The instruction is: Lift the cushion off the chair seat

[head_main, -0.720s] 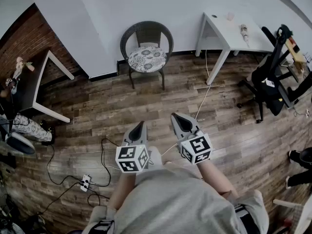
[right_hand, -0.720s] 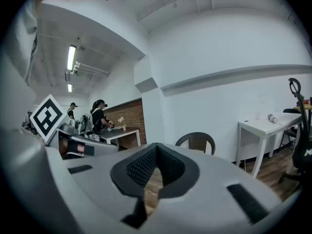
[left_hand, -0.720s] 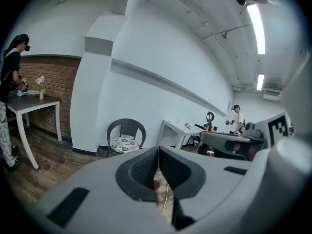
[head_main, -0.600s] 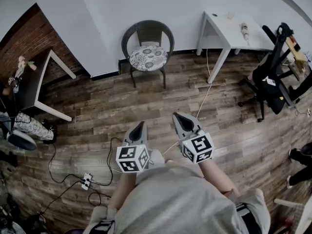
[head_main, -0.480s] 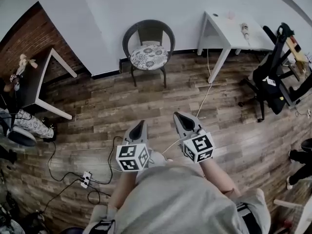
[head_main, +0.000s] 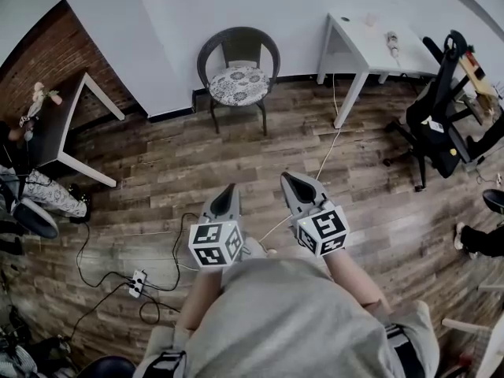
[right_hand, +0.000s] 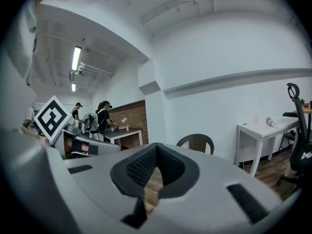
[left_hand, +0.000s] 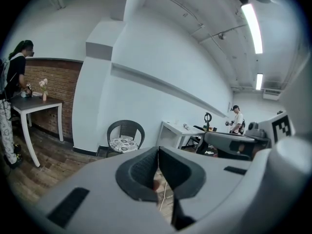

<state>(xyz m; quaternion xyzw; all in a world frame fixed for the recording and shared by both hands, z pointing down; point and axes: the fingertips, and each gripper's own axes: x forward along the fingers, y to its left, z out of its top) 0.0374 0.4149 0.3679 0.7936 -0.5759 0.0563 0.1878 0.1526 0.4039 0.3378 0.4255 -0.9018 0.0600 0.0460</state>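
Both tongs are held side by side above the brown wood-plank floor (head_main: pixel 260 144), each pointing forward and slightly down. The left tongs (head_main: pixel 228 189) are closed, with the ribbed black pads (left_hand: pixel 146 167) meeting at the tip and nothing between them. The right tongs (head_main: pixel 289 181) are closed in the same way: in the right gripper view the tips of the right tongs (right_hand: pixel 155 147) touch, and only floor shows through the narrow wedge below them. The round cushion with a grey floral pattern (head_main: pixel 239 85) lies flat on the seat of the dark wicker armchair (head_main: pixel 239 47), which stands against the white wall, well apart from both tongs and ahead of them. In the left gripper view the armchair (left_hand: pixel 126 128) and the cushion (left_hand: pixel 123 144) appear to the left of the left tongs (left_hand: pixel 158 151). In the right gripper view the back of the armchair (right_hand: pixel 196 141) rises just above the tongs, and the cushion is hidden behind them. Neither tongs touch the armchair or the cushion. A white tabletop (head_main: pixel 366 38) stands ahead of the right tongs and to their right, next to the armchair. A dark tabletop on white legs (head_main: pixel 57 132) stands far to the left of the left tongs, beside a red brick wall (head_main: pixel 39 61). Black cables and a white power strip (head_main: pixel 136 283) lie on the floor to the left of the left tongs.
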